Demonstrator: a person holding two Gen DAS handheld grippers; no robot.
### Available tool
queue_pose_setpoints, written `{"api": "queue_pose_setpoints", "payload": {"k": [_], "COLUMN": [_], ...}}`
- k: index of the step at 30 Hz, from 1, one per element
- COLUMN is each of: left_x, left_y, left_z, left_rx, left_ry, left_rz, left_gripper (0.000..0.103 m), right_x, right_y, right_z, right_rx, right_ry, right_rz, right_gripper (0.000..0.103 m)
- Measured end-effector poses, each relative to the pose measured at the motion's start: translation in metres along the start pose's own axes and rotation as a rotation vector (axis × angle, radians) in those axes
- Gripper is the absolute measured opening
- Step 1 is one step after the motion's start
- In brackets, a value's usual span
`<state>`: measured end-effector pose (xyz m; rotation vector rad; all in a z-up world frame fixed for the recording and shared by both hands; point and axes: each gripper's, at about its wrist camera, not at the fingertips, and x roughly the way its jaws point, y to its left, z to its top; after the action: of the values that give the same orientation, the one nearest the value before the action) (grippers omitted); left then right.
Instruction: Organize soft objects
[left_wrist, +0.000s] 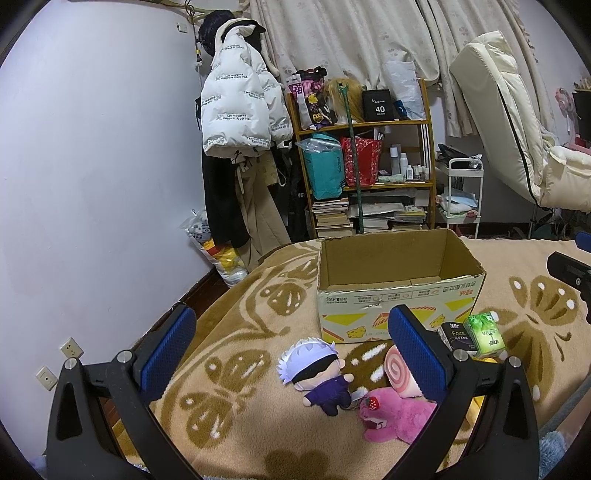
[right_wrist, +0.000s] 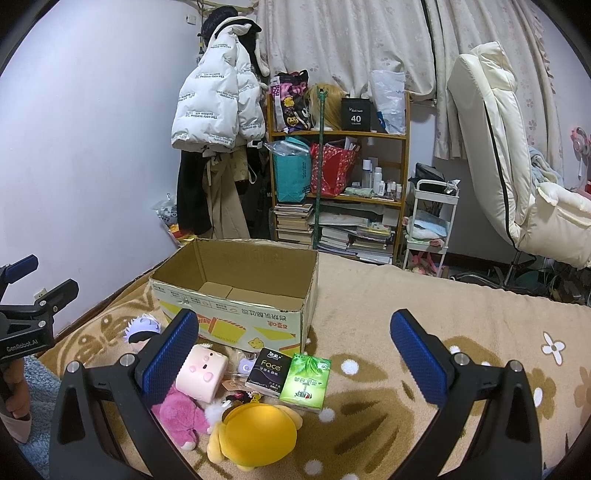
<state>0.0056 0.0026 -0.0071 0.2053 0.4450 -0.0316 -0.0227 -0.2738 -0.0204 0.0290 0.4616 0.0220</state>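
Note:
An open, empty cardboard box (left_wrist: 399, 291) (right_wrist: 236, 295) stands on the bed. In front of it lie soft toys: a white-haired doll in purple (left_wrist: 317, 373) (right_wrist: 142, 328), a pink bear (left_wrist: 391, 417) (right_wrist: 181, 413), a pink swirl roll plush (left_wrist: 400, 371) (right_wrist: 201, 373) and a yellow plush (right_wrist: 255, 435). A black tissue pack (right_wrist: 267, 371) (left_wrist: 456, 334) and a green tissue pack (right_wrist: 304, 382) (left_wrist: 484, 334) lie beside them. My left gripper (left_wrist: 291, 350) is open above the doll. My right gripper (right_wrist: 293, 354) is open above the tissue packs. Both are empty.
The bed has a tan patterned blanket (right_wrist: 424, 314). Behind it stand a cluttered wooden shelf (left_wrist: 365, 158), hanging coats (left_wrist: 240, 110), a white cart (right_wrist: 430, 221) and a cream chair (right_wrist: 517, 166). The left gripper's body (right_wrist: 26, 314) shows at the right wrist view's left edge.

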Motion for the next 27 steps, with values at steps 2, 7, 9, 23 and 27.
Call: {"api": "queue_pose_setpoints", "payload": {"k": [2, 7, 9, 23, 27], "left_x": [-0.0003, 0.0001, -0.0003, 0.0001, 0.0063], "left_y": [-0.0001, 0.0003, -0.0001, 0.0004, -0.0006], "left_z": [0.0, 0.0, -0.0001, -0.0004, -0.0007], "left_rx": [0.0, 0.0, 0.0, 0.002, 0.014], "left_ry": [-0.001, 0.0, -0.001, 0.002, 0.028], "left_rz": [0.001, 0.0, 0.0, 0.001, -0.004], "left_gripper": [0.103, 0.103, 0.103, 0.103, 0.103], "right_x": [-0.0001, -0.0007, -0.0006, -0.0042, -0.0023], "right_y": [0.0003, 0.001, 0.0011, 0.0057, 0.0026], "right_z": [0.0004, 0.0011, 0.0015, 0.006, 0.0025], "right_rx": [0.0, -0.002, -0.001, -0.002, -0.003], "right_ry": [0.0, 0.0, 0.0, 0.002, 0.035], "right_rz": [0.0, -0.001, 0.001, 0.001, -0.008], "right_gripper": [0.103, 0.103, 0.103, 0.103, 0.103]}}
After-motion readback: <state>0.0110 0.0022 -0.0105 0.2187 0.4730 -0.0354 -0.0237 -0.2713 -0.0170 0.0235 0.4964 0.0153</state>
